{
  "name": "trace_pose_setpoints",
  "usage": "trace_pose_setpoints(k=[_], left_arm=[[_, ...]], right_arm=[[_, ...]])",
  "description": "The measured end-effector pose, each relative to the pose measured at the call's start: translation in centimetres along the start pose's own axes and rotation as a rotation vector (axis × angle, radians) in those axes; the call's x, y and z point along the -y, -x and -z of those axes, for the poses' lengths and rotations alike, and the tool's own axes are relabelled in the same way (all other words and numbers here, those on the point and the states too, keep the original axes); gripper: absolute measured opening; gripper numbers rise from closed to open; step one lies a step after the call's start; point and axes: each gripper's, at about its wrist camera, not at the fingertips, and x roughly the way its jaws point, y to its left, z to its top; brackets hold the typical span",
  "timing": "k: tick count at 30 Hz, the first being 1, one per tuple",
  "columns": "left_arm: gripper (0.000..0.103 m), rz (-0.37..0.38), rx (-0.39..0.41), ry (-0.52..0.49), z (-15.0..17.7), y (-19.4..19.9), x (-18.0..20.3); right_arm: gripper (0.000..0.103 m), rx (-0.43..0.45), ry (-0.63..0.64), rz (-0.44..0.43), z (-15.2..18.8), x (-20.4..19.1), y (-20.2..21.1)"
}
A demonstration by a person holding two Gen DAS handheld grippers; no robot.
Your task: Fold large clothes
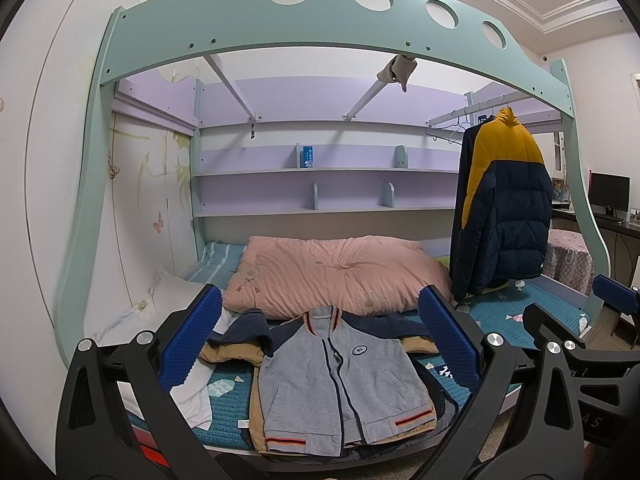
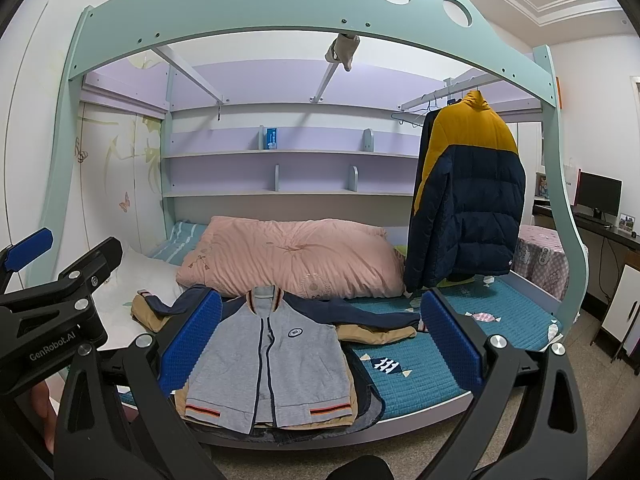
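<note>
While the jacket (image 1: pixel 340 376) lay flat on the bed (image 1: pixel 532 320), left gripper (image 1: pixel 320 344) gaped wide, empty; right gripper (image 2: pixel 320 340) likewise.

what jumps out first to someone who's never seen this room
The grey zip-up jacket with navy sleeves lies face up at the near edge of the bed, on top of a pile of other clothes, framed by the open left claw and open right claw. Behind it sits a puffy pink quilt, and at the right a yellow-and-navy padded coat hangs from a rail under the pale green upper-bunk frame.
</note>
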Motion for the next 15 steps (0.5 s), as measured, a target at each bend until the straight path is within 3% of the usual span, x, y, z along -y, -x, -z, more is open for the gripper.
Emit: trace_pose_setpoints(k=[15], left_arm=[[0.098,0.000,0.001,0.000,0.00,0.01,0.00]], right_arm=[[0.096,0.002,0.000,-0.001,-0.03,0.11,0.05]])
